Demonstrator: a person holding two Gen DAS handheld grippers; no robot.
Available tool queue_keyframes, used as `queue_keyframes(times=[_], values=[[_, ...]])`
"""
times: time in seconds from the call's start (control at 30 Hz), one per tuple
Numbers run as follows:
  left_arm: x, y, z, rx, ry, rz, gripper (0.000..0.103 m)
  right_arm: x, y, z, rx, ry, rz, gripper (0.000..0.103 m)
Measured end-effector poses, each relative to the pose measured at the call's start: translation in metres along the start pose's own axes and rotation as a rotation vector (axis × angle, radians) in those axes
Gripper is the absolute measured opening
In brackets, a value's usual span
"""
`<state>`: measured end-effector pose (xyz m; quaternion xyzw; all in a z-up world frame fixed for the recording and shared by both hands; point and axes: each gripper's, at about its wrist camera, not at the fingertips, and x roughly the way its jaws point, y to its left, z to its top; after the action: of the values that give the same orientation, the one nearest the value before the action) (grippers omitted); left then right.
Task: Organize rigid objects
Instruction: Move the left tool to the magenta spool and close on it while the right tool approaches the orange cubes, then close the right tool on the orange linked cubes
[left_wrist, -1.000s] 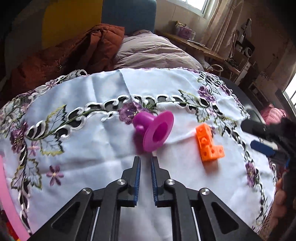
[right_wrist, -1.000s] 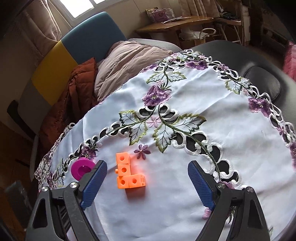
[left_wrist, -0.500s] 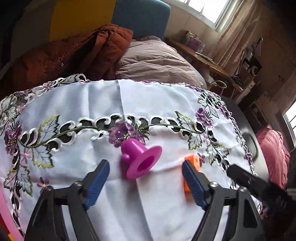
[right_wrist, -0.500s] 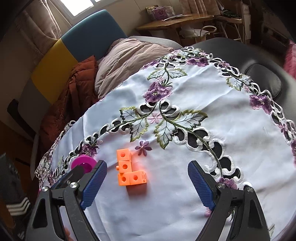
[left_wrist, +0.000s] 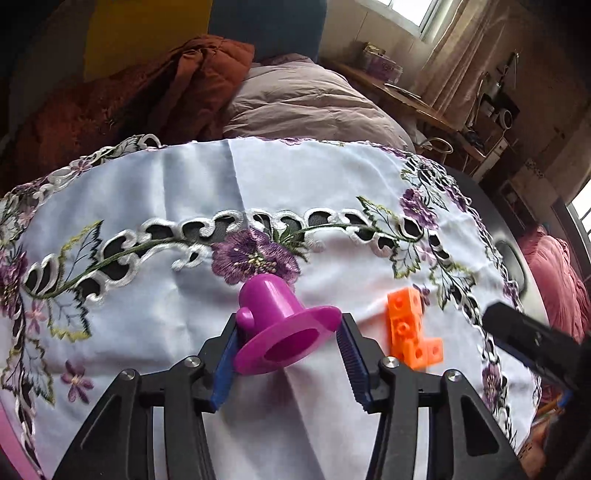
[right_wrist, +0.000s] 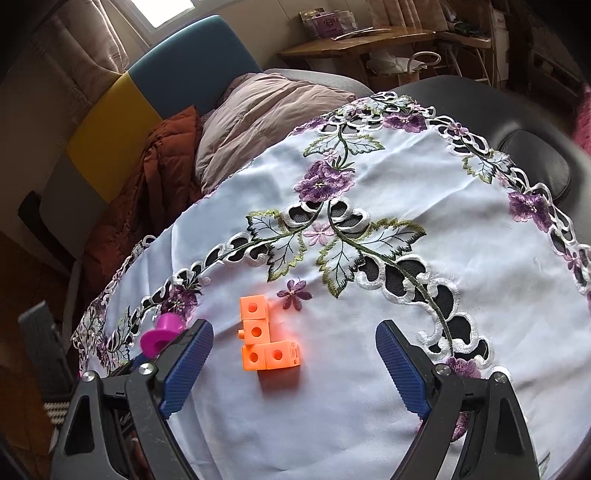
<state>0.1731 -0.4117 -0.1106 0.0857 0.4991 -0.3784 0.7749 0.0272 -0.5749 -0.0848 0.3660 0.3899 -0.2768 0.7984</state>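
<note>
**Magenta flanged piece bracketed by the left claw; orange blocks lie before the wide right claw**

In the left wrist view, the left claw (left_wrist: 286, 363) is seen at 6 o'clock, its jaws partly parted, with the magenta flanged piece (left_wrist: 284, 328) set between the blue pads (left_wrist: 352, 360). The flange rim is met by the pads on both sides, though a firm grip cannot be confirmed. The piece lies on its side, open mouth turned toward the camera. Just beside it, at 3 o'clock, the orange block cluster (left_wrist: 410, 328) rests on the embroidered white tablecloth (left_wrist: 258, 184) that covers the worktop. The tip of the other tool is seen at the right edge.

In the right wrist view, the right claw (right_wrist: 291, 363) is held wide and grips nothing. The orange block cluster (right_wrist: 264, 339), an L of four joined cubes, lies flat on the tablecloth (right_wrist: 406, 166) between the pads, nearer the left one. The magenta flanged piece (right_wrist: 162, 332) is partly hidden behind the left pad at 9 o'clock.

Farther off, at 11 o'clock, a rust-brown quilted jacket (right_wrist: 162, 166) and a pale mauve quilted jacket (right_wrist: 258, 103) are piled on a chair (right_wrist: 192, 70) with a blue and yellow back.
</note>
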Motion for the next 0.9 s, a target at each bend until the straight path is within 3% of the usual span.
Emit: queue_keyframes(times=[0.33, 0.5, 0.63, 0.8, 0.9], values=[[-0.060, -0.003, -0.042, 0.043, -0.050, 0.015, 0.052, 0.013, 0.001, 0.008, -0.034, 0.017, -0.011, 0.090], [-0.051, 0.000, -0.039, 0.100, -0.035, 0.048, 0.052, 0.025, 0.005, 0.006, -0.078, 0.047, -0.006, 0.090], [-0.064, -0.001, -0.035, 0.082, -0.100, -0.040, 0.052, 0.027, 0.006, 0.004, -0.096, 0.034, -0.003, 0.090], [-0.076, -0.006, -0.031, 0.087, -0.146, -0.069, 0.052, 0.024, 0.011, 0.004, -0.101, -0.002, -0.020, 0.086], [-0.082, 0.000, -0.035, 0.065, -0.155, -0.069, 0.052, 0.016, 0.019, 0.003, -0.126, -0.021, 0.063, 0.086]])
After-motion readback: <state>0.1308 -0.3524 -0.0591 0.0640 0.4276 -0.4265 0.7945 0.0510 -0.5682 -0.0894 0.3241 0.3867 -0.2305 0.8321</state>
